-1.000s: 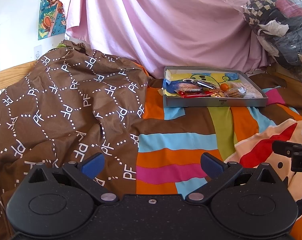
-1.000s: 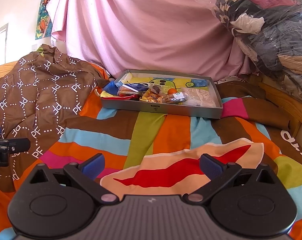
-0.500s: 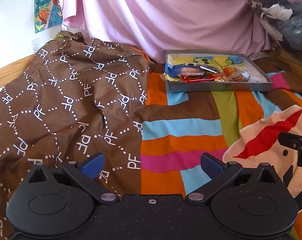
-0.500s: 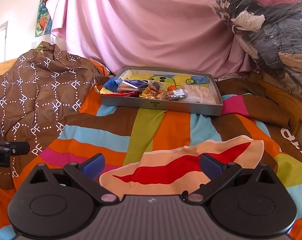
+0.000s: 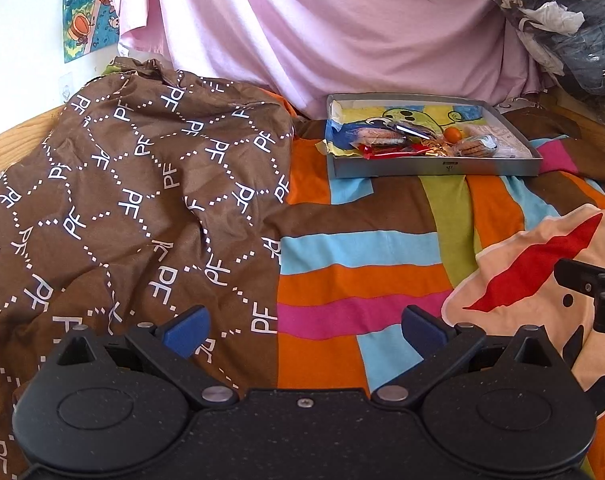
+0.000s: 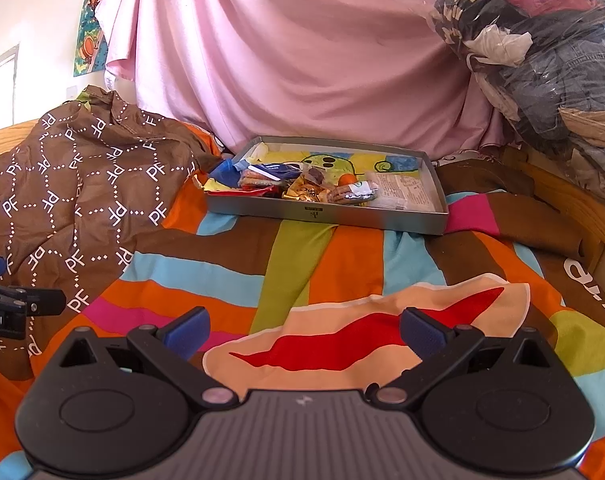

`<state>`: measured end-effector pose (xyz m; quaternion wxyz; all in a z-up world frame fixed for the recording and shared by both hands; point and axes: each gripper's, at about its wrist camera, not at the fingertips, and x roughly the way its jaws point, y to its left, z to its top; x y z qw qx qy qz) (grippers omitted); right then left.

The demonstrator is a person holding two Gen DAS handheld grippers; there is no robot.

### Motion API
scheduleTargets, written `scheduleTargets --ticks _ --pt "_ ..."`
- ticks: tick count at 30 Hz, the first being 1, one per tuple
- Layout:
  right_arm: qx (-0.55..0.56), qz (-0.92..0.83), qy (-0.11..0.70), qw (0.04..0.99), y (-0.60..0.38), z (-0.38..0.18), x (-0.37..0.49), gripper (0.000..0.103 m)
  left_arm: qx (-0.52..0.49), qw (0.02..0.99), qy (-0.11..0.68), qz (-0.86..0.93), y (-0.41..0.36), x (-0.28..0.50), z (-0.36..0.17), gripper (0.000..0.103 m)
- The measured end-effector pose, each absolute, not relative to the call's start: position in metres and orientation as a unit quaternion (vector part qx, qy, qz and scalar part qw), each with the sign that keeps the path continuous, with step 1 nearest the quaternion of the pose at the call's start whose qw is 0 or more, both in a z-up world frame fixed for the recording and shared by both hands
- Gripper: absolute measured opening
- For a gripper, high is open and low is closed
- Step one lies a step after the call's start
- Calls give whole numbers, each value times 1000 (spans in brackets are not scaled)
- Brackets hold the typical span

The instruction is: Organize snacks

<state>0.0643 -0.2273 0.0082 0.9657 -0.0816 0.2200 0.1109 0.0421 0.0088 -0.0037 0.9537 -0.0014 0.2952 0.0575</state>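
Your left gripper (image 5: 304, 330) sits low over the bed, blue-padded fingers spread wide, nothing between them. Your right gripper (image 6: 304, 330) is the same: jaws wide apart, empty, matte black housing with round pivot discs.

Under both: a striped bedsheet (image 6: 342, 256), smooth cotton look, bands of orange, cyan, pink, green and brown, with a peach patch carrying a jagged red shape. To your left, a brown cloth (image 5: 142, 184), slick and crumpled, printed with white dotted diamonds and "PF" letters, heaped over the sheet.

Further out, well apart from both grippers, a shallow grey rectangular tray (image 6: 326, 214) rests on the sheet. The snacks (image 6: 302, 184) lie piled in its left and middle part: crinkly foil and clear wrappers, round biscuits, one small orange ball.

Behind the tray hangs a pink draped sheet (image 6: 302, 60), softly folded. Far right, a plastic-wrapped bundle of clothes (image 6: 542, 48).
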Motion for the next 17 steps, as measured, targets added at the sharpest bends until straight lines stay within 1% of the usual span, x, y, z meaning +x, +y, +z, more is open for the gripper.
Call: scheduleTargets --ticks 17 --pt "-84 115 223 964 -226 6 62 103 -9 956 287 51 9 40 -1 102"
